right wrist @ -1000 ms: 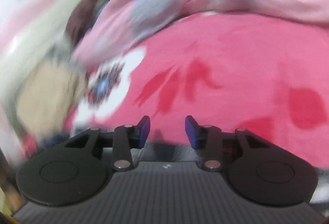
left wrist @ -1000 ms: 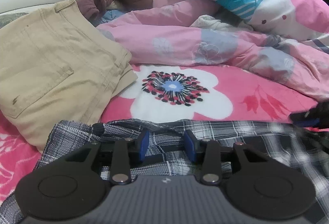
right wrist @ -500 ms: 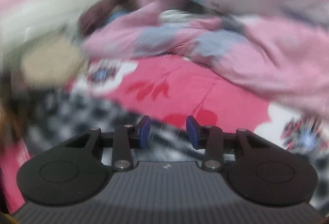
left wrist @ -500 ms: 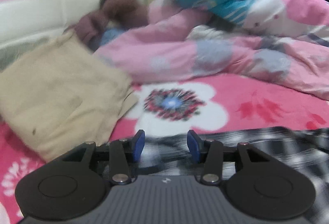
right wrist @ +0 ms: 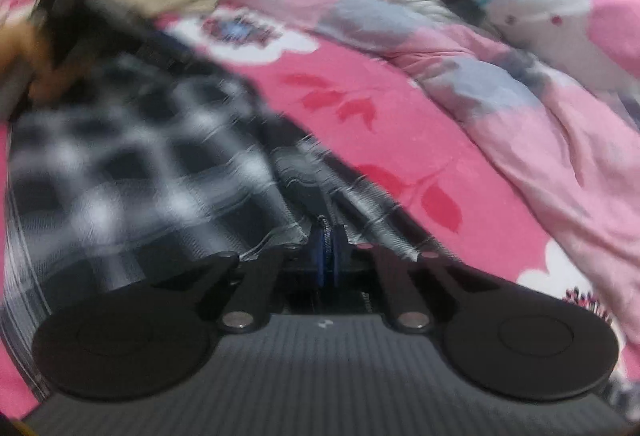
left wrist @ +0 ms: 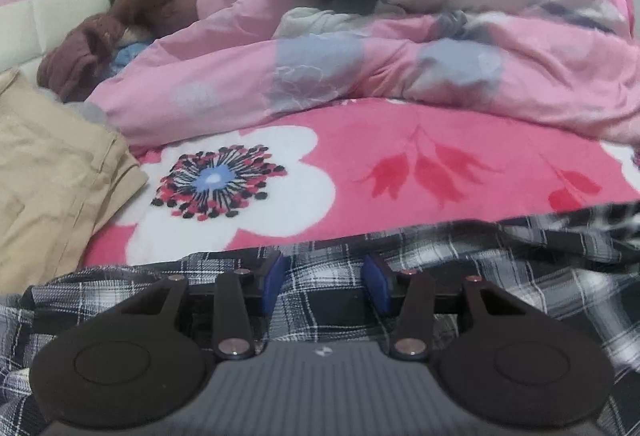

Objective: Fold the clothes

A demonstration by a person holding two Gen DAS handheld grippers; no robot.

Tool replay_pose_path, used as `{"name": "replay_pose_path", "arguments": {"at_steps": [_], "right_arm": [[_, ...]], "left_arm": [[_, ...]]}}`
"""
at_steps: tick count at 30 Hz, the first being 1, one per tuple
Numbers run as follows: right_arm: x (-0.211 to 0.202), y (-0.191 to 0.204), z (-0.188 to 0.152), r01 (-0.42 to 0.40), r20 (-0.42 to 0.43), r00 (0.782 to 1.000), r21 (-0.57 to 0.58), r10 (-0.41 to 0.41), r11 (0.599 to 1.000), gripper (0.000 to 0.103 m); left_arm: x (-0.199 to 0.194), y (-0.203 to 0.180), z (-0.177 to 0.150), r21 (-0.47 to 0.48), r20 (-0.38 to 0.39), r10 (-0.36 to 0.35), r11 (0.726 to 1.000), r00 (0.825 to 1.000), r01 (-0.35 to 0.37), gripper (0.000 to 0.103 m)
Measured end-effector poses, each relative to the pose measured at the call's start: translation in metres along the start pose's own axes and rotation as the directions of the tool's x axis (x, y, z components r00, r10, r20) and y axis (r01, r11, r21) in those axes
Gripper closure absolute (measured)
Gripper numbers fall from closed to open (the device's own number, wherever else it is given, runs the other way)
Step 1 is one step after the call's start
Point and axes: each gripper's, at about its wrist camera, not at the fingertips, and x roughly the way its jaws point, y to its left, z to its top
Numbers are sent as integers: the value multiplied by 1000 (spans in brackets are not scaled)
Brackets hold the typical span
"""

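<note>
One black-and-white plaid shirt (left wrist: 460, 276) lies rumpled across the pink bedsheet (left wrist: 400, 140)

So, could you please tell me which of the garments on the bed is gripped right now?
The black-and-white plaid shirt: the right gripper pinches its edge, while the beige trousers lie untouched behind.

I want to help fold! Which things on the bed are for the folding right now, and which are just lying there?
For the folding:
- plaid shirt
- right tongs, pinched shut on its edge
- left tongs, open over it

Just lying there:
- beige trousers, already folded
- pink quilt
- brown plush toy
- flowered bedsheet
</note>
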Motion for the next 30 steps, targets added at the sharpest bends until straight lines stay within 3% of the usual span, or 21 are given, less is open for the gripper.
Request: {"name": "replay_pose_path", "arguments": {"at_steps": [8, 13, 20, 22, 24, 26, 29, 30], "right_arm": [[-1, -36, 12, 17, 60, 998, 155, -27, 988, 103], [22, -68, 12, 10, 37, 999, 266, -20, 964, 103], [67, -79, -8, -12, -56, 998, 326, 32, 945, 102], [72, -88, -12, -25, -52, 997, 382, 49, 924, 102], [75, -112, -21, -74, -29, 994, 544, 108, 836, 101], [77, -136, -30, -120, 4, 987, 688, 161, 716, 99], [62, -179, -57, -131, 81, 988, 892, 133, 432, 92], [43, -191, -68, -142, 114, 989, 922, 99, 361, 92]], "left_arm": [[-3, 3, 0, -24, 28, 44, 999, 999, -43, 56], [-3, 10, 1, -70, 27, 66, 995, 997, -64, 57], [2, 8, -1, -58, 8, 73, 996, 997, -73, 57], [3, 7, -2, -53, 6, 77, 996, 997, -76, 57], [3, 7, -2, -53, 5, 76, 996, 997, -76, 57], [4, 8, -2, -57, 1, 74, 996, 997, -74, 56], [5, 10, -1, -62, -9, 72, 995, 997, -73, 56], [5, 10, -1, -62, -12, 74, 995, 997, -74, 56]]}}
